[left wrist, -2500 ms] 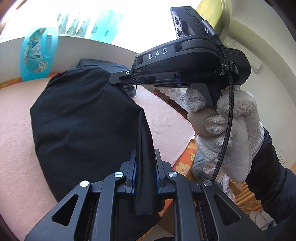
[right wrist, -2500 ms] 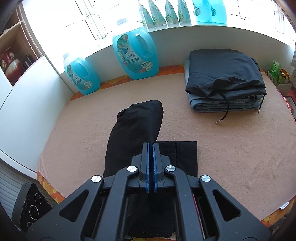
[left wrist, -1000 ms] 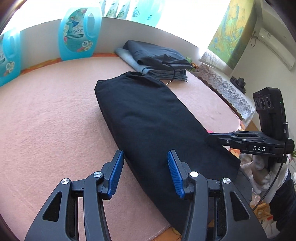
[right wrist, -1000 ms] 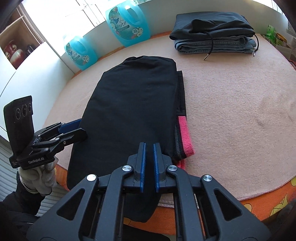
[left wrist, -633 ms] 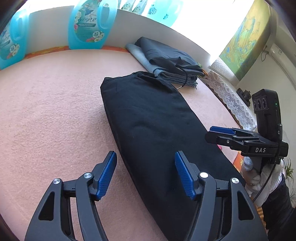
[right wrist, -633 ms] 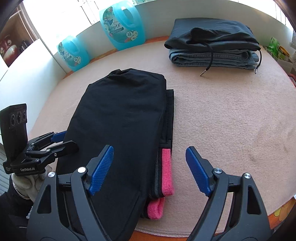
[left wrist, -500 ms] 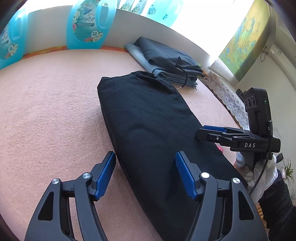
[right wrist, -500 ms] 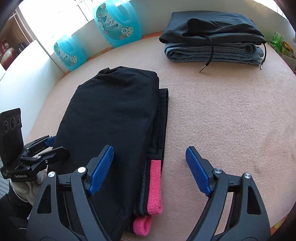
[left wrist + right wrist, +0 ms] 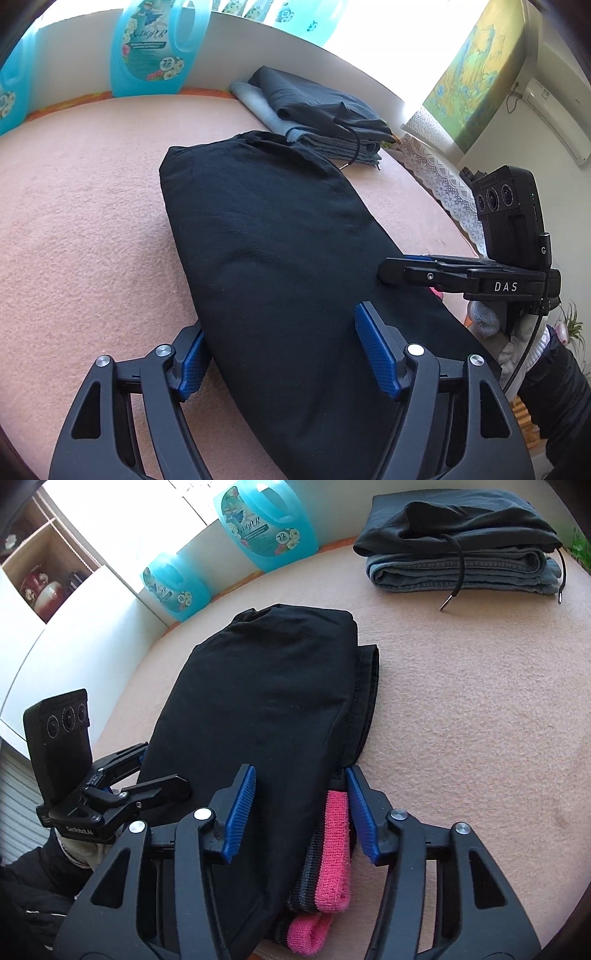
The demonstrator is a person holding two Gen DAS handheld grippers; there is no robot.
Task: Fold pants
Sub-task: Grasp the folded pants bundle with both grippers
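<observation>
The black pants (image 9: 273, 251) lie folded lengthwise on the pink table cover, also in the right wrist view (image 9: 258, 709), with a pink waistband (image 9: 334, 853) at the near end. My left gripper (image 9: 280, 350) is open, its jaws spread across the pants' left edge. My right gripper (image 9: 299, 808) is open over the waistband end. Each gripper shows in the other's view: the right one (image 9: 399, 271), the left one (image 9: 155, 771).
A stack of folded grey and denim pants (image 9: 461, 554) with a drawstring lies at the far right of the table. Blue detergent jugs (image 9: 266, 524) stand along the back wall. A shelf (image 9: 40, 583) is at the left. The table edge (image 9: 332, 956) is close.
Both grippers let go of the pants and opened, and the pants now lie flat. Since half a second ago both grippers have moved closer over the near end.
</observation>
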